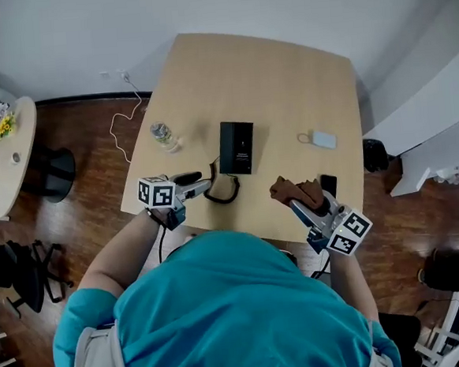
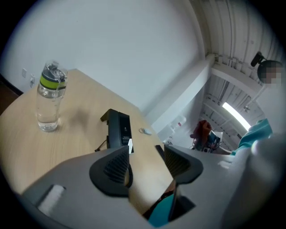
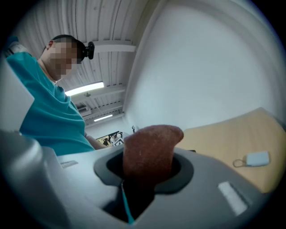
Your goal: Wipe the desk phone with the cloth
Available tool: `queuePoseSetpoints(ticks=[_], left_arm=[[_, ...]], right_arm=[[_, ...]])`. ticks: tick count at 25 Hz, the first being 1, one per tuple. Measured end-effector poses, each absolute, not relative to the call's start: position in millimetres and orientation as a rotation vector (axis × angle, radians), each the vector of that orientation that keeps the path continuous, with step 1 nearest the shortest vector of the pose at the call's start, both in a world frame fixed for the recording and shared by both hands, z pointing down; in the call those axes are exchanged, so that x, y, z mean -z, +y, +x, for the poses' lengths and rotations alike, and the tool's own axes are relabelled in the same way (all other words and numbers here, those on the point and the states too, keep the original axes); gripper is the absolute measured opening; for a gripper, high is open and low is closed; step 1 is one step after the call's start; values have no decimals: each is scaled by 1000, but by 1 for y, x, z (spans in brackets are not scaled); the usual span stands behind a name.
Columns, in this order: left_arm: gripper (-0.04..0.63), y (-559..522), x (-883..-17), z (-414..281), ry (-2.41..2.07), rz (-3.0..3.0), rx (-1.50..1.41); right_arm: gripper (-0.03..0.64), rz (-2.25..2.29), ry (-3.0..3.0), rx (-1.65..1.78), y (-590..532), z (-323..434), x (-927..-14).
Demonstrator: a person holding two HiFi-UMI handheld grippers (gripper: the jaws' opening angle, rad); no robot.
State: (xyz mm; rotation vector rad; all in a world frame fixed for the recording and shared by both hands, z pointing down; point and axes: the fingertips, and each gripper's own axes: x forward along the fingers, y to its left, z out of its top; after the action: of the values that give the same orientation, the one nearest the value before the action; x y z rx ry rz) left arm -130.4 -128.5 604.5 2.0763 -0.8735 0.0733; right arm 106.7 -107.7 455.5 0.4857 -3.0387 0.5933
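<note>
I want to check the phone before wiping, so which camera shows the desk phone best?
The head view: the desk phone lies in full sight, seen from above. The left gripper view shows it slanted, its near end hidden. The right gripper view misses it.

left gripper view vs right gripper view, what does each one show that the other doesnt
Only the left gripper view: a water bottle standing on the desk, the black desk phone beyond it, and the left gripper with its jaws apart and nothing between them.

Only the right gripper view: the brown cloth clamped in the right gripper, and ceiling lights.

Both: the tan desk top, the small white device with a cord loop lying on it, and the person's teal shirt.
</note>
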Motion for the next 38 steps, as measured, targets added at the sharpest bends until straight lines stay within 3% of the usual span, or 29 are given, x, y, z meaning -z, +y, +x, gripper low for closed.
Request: queuePoseSetpoints(ticks=[9,15,24,33,38], left_arm=[[319,-247,-688,-137,-770,2024,-150],[325,-285,-722,-117,-638,2019,-179],[190,-298,-722,-94,-492,1947,-58],[170,-288,-710,-90,-397,1967,24],[170,-265,-661,-78,-289,1968,134]], right_arm=[[138,722,-2902,-717,-130,111,-478],[138,843,-2807,-786,-124,101,-480],[138,860,-2769,-810,-131,108,-479],[138,832,-2768,-800,-138,108,-484],[138,834,-2794,-775,-140,108,-478]])
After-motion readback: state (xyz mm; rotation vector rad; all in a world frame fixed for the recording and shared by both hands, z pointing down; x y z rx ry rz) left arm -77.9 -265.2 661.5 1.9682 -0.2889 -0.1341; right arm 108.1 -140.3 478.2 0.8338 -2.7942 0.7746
